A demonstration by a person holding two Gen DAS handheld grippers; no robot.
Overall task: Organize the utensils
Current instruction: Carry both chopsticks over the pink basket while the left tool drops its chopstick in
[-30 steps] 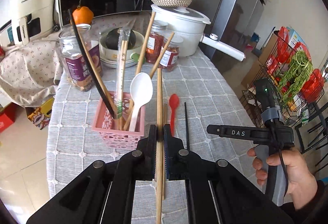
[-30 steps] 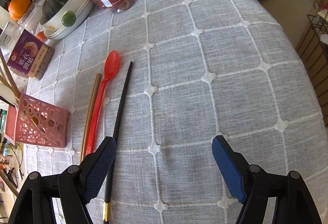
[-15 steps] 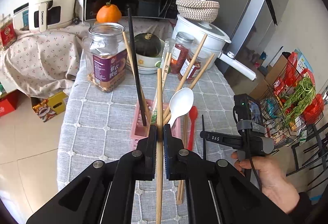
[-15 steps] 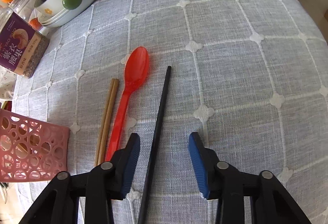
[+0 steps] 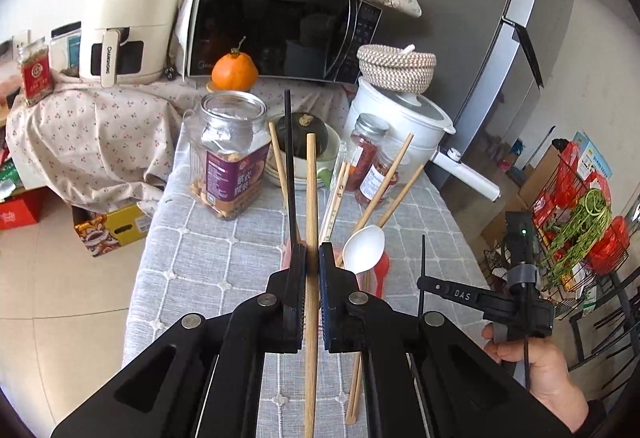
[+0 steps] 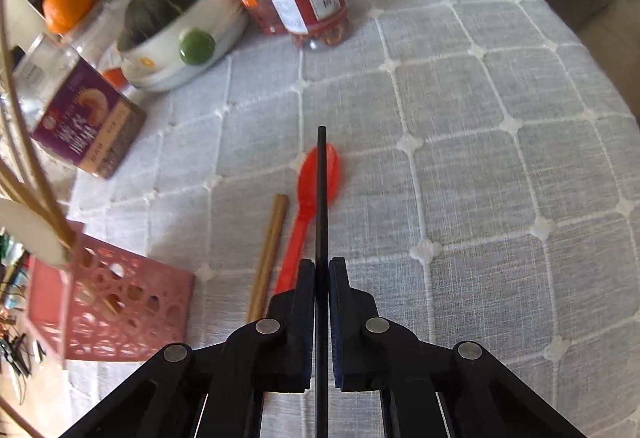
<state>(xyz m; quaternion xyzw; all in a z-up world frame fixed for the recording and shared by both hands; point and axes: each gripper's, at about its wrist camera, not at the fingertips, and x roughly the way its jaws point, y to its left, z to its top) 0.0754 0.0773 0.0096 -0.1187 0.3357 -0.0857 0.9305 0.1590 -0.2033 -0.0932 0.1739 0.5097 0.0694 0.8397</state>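
Underneath, grey checked tablecloth [image 6: 500, 85], covering the table and bearing everything else. Behind, at the far edge, black microwave [image 5: 280, 25] and white pot [image 5: 400, 117]. Nearer, pink perforated utensil basket [image 6: 116, 302] at the left of the right wrist view, stuffed with wooden chopsticks and a white spoon [image 5: 364, 248]; mostly hidden behind the fingers in the left wrist view. Left gripper [image 5: 313, 262] pinched narrow on a wooden chopstick [image 5: 311, 197], held upright, just in front of the basket. Right gripper [image 6: 321, 274] likewise clamped tight on a black chopstick [image 6: 321, 189], tip pointing away, crossing over the red spoon [image 6: 316, 177]. Red spoon flat on the cloth, with a wooden chopstick pair [image 6: 270, 250] lying just beside it on the basket side.
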